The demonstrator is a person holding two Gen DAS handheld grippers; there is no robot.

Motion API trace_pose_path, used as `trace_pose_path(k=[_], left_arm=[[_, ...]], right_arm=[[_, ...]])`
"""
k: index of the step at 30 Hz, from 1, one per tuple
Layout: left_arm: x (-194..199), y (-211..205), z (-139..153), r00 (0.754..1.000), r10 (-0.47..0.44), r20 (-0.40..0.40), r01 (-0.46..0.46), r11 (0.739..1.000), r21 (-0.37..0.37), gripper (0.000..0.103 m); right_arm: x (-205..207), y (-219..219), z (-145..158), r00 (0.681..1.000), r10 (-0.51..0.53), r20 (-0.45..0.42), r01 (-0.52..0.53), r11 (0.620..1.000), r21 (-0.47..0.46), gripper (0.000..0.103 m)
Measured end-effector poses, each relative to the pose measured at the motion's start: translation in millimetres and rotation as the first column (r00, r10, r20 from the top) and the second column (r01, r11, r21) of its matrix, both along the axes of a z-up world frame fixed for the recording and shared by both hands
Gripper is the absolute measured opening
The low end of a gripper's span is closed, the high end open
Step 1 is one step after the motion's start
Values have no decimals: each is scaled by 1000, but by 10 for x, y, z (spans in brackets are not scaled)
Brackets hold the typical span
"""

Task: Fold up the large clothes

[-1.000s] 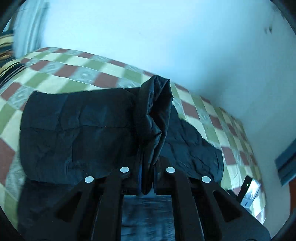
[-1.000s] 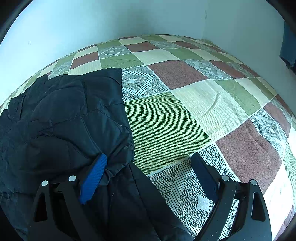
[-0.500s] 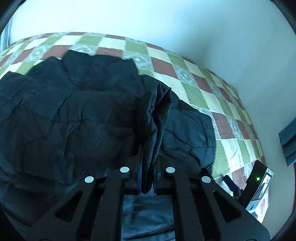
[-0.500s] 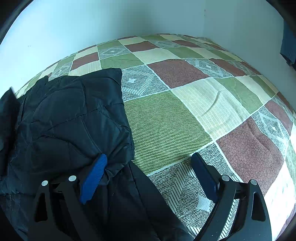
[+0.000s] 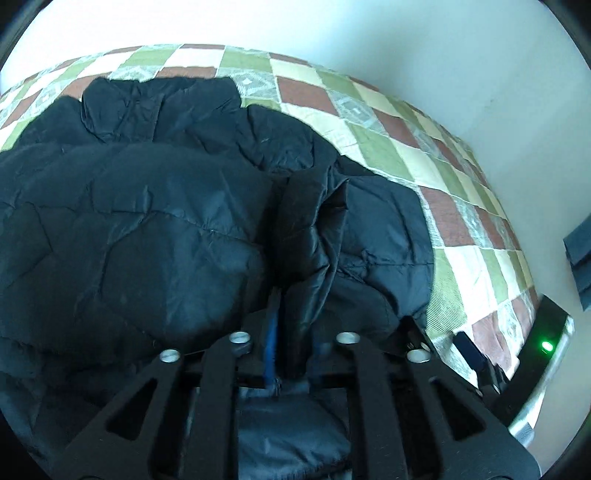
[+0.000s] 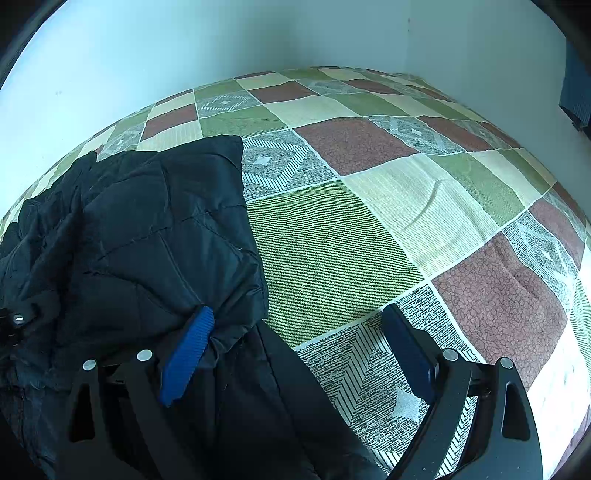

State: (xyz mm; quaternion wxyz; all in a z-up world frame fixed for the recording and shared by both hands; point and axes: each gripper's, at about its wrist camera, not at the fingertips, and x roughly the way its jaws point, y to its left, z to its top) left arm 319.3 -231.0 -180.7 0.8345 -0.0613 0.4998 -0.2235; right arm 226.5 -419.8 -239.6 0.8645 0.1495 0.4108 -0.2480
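The black quilted jacket (image 5: 155, 229) lay spread on the bed, part of it doubled over itself, and a bunched fold of it (image 5: 310, 236) stood between the fingers of the left claw (image 5: 293, 354), whose jaws were opening. To land the fold well, that claw probably needed to let go low over the body and back out without dragging the fabric. The right claw (image 6: 295, 354) was wide open, gripping nothing, one blue pad (image 6: 186, 360) against the jacket's edge. A checked bedspread (image 6: 369, 229) covered the bed, set into a corner of pale walls (image 6: 258, 33)
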Motion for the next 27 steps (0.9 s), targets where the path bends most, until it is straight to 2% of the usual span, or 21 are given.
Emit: trace_pose_path(k=[2,4,6,7,9,11,12,15,16,19,23,27], left_arm=[[-77,95,123,1000,-12,3,13,999,-29,43],[-162,250,260,1000,1,24,1,999,-45,51],[-256,501,421,998,10,58,-7,998,-59,52],[-302,666,497,996,22,89,-19,999,-38,52],[-330,961,576,988,54,145,-60,997,38,52],[-304,1260,565,978,99,184,-124,984,127,52],[-277,1416,545,973,124,196,-157,974,163,52],[-127,1936,432,951,222,217,-275,927,255,52],[-71,2071,398,943,250,221,-305,913,271,52],[148,2421,252,920,318,229,-380,865,327,52],[312,2589,121,912,344,225,-405,842,356,52],[381,2611,-51,922,331,201,-385,837,390,52]], right_arm=[[-4,2,-2,1000,0,1,0,1000,2,91],[-9,-5,3,1000,1,3,-1,1000,3,91],[-14,-10,4,1000,1,4,-1,1000,6,91],[-21,-17,14,1000,2,4,-2,1000,12,91],[-32,-24,53,1000,4,6,-4,1000,14,91],[-53,13,170,1000,16,5,-16,1000,-19,90],[-94,70,292,1000,20,22,-19,998,-53,90],[-143,269,597,996,60,72,-53,993,-101,75],[-123,392,707,991,96,89,-86,990,-108,68],[47,743,856,972,215,93,-206,973,-100,58],[289,1136,745,940,337,58,-328,937,-120,54],[546,1276,282,920,383,-81,-389,917,-91,52]])
